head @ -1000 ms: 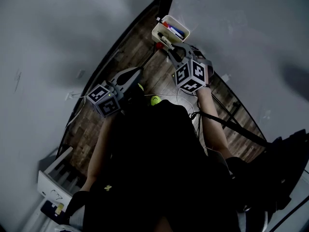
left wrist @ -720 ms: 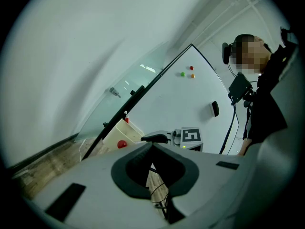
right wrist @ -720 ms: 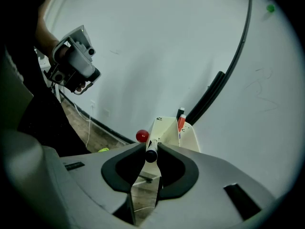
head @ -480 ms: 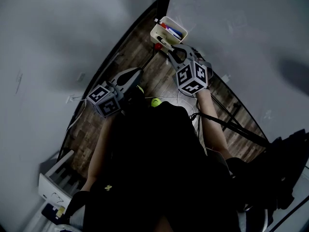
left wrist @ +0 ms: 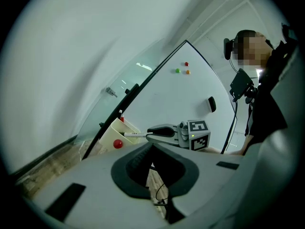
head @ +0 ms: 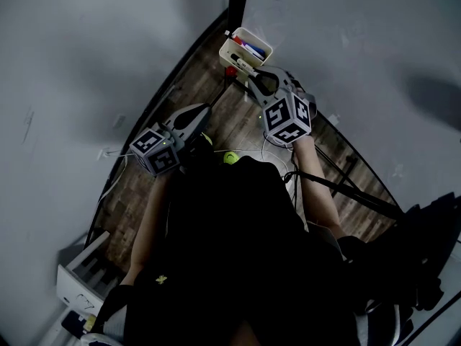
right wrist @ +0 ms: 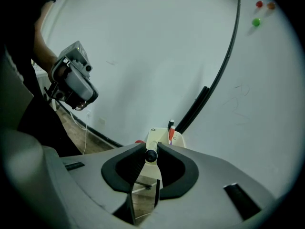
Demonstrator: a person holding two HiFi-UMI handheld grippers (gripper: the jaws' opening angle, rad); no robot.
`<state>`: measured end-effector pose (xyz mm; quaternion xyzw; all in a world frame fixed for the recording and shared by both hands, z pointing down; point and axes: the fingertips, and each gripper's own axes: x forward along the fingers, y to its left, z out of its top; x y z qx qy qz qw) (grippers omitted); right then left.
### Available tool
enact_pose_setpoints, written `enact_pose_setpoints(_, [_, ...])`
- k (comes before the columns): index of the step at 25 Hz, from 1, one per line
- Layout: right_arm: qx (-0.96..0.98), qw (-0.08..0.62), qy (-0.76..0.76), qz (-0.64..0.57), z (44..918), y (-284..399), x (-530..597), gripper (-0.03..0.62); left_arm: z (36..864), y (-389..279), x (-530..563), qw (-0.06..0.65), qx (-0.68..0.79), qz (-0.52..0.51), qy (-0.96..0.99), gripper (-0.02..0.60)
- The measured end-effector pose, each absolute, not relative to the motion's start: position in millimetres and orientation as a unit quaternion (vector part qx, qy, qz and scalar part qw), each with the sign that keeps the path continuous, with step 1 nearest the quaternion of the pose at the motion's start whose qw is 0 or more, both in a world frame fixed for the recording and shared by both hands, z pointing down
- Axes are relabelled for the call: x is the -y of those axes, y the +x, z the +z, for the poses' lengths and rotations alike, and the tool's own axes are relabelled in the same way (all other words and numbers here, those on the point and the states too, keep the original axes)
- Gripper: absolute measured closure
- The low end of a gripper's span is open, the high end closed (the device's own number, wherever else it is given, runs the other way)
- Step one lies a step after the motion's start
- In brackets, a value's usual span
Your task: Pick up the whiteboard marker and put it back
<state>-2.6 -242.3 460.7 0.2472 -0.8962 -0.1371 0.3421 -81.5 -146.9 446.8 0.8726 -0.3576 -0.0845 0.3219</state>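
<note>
A whiteboard marker (right wrist: 151, 155) is gripped end-on by my right gripper (right wrist: 151, 150), whose jaws are shut on its barrel. In the head view the right gripper (head: 249, 73) holds the marker (head: 242, 65) just at the near edge of a cream holder box (head: 232, 50) that has other markers in it. The left gripper view shows the marker (left wrist: 135, 134) sticking out level toward the holder (left wrist: 114, 130). My left gripper (head: 204, 109) hangs lower left, apart from these, its jaws closed on nothing (left wrist: 152, 145).
The holder hangs on the lower frame of a whiteboard (left wrist: 181, 99), which carries small coloured magnets (right wrist: 256, 22) and a black eraser (left wrist: 211, 104). A red round magnet (left wrist: 117, 144) sits by the holder. Below lie wooden floor (head: 216, 121) and cables.
My right gripper has risen a little with the marker, closing on the holder box. The left gripper has stayed where it was.
</note>
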Motion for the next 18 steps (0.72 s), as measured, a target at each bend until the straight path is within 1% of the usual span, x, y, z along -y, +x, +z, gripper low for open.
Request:
enact_pose_setpoints(6, [0.904,0.31,0.261,-0.136,439,1,237,0.51,451,-70,144,0.321,0.349,-0.075,0.877,0.568])
enact_pose_setpoints(18, [0.906,0.287,0.271,-0.153,415,3,225,0.508,444,-68,144,0.303,0.349,-0.078,0.883,0.568])
